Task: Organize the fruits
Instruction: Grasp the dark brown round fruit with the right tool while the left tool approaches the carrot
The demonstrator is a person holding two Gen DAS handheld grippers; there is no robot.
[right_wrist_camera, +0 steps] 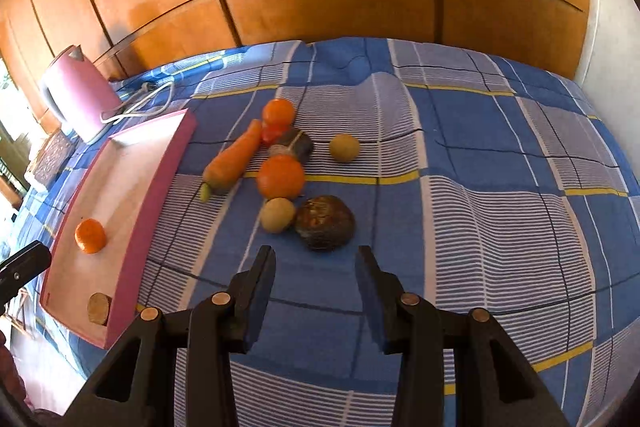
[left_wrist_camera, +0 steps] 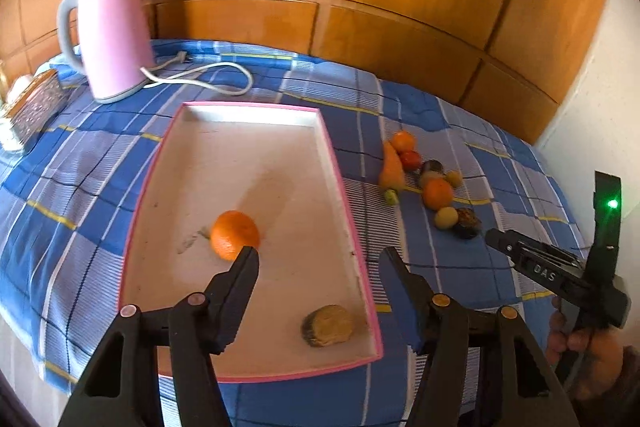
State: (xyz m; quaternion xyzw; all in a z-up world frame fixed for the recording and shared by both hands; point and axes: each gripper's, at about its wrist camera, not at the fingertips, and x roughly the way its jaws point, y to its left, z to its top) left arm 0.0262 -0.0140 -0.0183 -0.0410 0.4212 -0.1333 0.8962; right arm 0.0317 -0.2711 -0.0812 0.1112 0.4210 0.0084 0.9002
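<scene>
Two claws: both mine, both spread wide with nothing between the fingers.
Left gripper (left_wrist_camera: 318, 253): jaws released above the pink-rimmed tray (left_wrist_camera: 348, 203); I see its left fingertip overlapping the near edge of a mandarin (left_wrist_camera: 234, 235) in the picture, but I cannot tell whether they touch.
Right gripper (right_wrist_camera: 315, 253): jaws parted and empty, hovering over the blue plaid cloth (right_wrist_camera: 500, 155) just short of a dark brown fruit (right_wrist_camera: 325, 222).
Tray contents: the mandarin near the middle and a brown cut chunk (left_wrist_camera: 328, 325) in the near right corner, well apart.
Loose pile on the cloth: beside the dark fruit lies a small yellow-green fruit (right_wrist_camera: 277, 215), touching it; behind them an orange (right_wrist_camera: 281, 176), a carrot (right_wrist_camera: 234, 159) lying at a slant, a red fruit (right_wrist_camera: 271, 133), another orange (right_wrist_camera: 279, 111) farthest back, a dark piece (right_wrist_camera: 298, 145) between them, and a second yellow-green fruit (right_wrist_camera: 344, 147) a little apart to the right.
Pile position: on the cloth to the right of the tray, outside it.
Farther out: a pink kettle (left_wrist_camera: 110, 35) with its white cord (left_wrist_camera: 208, 77) behind the tray, wooden panelling (left_wrist_camera: 360, 7) beyond.
</scene>
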